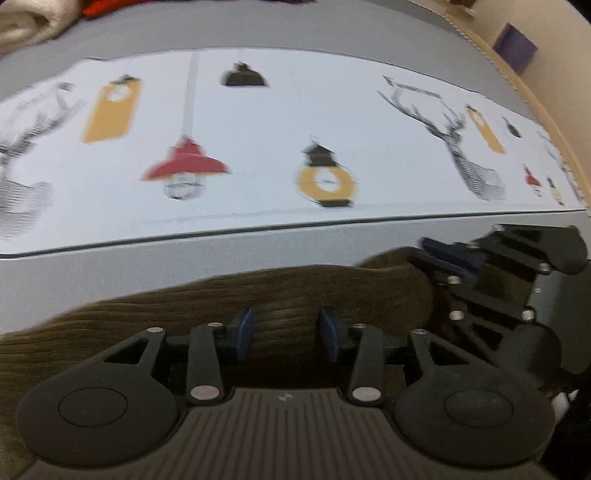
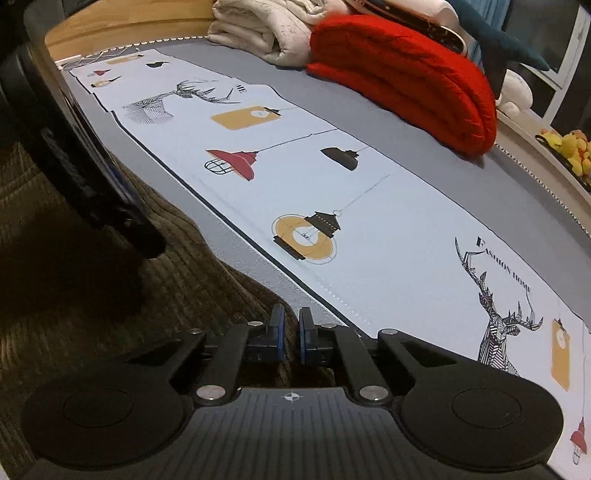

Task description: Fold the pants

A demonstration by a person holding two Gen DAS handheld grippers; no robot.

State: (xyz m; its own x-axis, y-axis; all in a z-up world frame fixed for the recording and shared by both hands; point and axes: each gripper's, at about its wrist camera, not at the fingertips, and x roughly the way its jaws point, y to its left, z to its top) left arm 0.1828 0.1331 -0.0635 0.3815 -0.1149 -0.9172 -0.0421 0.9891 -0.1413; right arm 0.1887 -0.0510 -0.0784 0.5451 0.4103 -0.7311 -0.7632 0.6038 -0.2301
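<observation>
Left tongs apart, low over brown corduroy pants; right tongs nearly together at their edge.

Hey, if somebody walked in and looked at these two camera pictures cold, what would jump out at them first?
Probably the pale printed cloth with lamps, lanterns and deer, stretched along the grey bed surface. Next, the bright red folded blanket at the far side beside a cream bundle. Nearest the cameras, the brown corduroy pants lie bunched at the near edge, with the left gripper open over them and the right gripper nearly closed at their edge.
</observation>
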